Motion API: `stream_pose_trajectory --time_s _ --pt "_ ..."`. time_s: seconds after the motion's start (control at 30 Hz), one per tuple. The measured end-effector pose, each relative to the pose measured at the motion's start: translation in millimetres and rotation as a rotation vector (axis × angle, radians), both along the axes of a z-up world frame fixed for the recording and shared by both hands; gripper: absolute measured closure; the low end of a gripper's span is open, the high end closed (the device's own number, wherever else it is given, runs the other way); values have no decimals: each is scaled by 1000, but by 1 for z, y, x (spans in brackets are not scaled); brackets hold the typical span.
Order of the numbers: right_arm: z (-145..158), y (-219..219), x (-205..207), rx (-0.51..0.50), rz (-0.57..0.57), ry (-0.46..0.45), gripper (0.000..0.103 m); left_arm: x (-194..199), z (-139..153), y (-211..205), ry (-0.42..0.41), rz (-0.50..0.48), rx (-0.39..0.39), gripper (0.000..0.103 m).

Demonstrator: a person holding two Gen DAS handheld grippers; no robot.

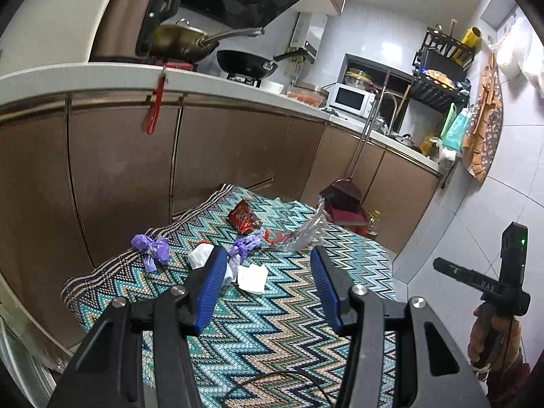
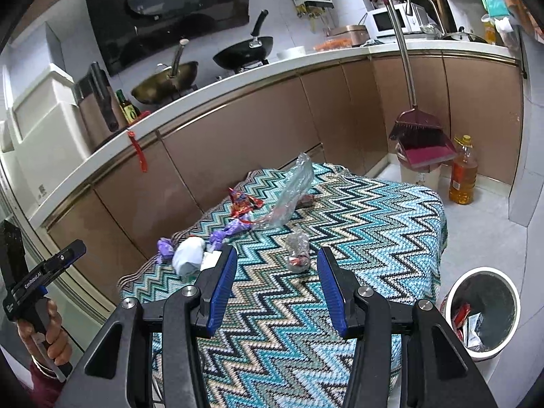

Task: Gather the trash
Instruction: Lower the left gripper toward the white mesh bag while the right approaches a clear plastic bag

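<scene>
**kitchen_lurker:** ok headcount on the zigzag cloth [image 2: 357,204]? I get two purple wrappers [image 1: 151,248], one more purple twist [image 1: 244,244] beside them, one red snack packet [image 1: 243,219].

**binday99:** same. Plus one long clear plastic bag [image 2: 292,190] right of the red packet, one small crumpled clear wrapper [image 2: 297,248] nearer than it, one white wad [image 2: 188,255], one white tissue [image 1: 252,277].

**kitchen_lurker:** past the cloth: two pans [image 2: 243,52] up on the worktop [image 2: 306,59], one microwave [image 2: 387,22].

**binday99:** floor right of the cloth: one bin [image 2: 482,309], one oil bottle [image 2: 462,176], one broom [image 2: 416,125], one dustpan [image 2: 426,154]. Two tools [image 2: 276,265] total.
</scene>
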State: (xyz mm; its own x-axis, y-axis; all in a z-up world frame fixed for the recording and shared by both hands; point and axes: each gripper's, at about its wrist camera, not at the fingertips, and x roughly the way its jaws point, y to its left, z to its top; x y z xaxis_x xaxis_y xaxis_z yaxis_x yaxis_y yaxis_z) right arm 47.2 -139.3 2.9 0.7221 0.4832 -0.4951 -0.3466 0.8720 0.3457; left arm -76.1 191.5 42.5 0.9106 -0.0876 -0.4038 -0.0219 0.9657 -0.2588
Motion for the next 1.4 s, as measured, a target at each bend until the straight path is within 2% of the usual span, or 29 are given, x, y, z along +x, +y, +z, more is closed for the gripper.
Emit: stream_pose_trajectory --time_s 0.33,0.67,1.17,1.4 --pt "10 -3 -36 13 36 -48 53 -37 34 -20 -30 14 49 54" --pt "13 -14 -45 44 35 -64 53 -49 57 -20 -56 18 41 54" --pt "-7 -5 -4 20 36 7 53 -2 29 14 10 64 -6 54" --pt "-16 12 21 -5 47 44 53 32 4 22 73 52 -23 54"
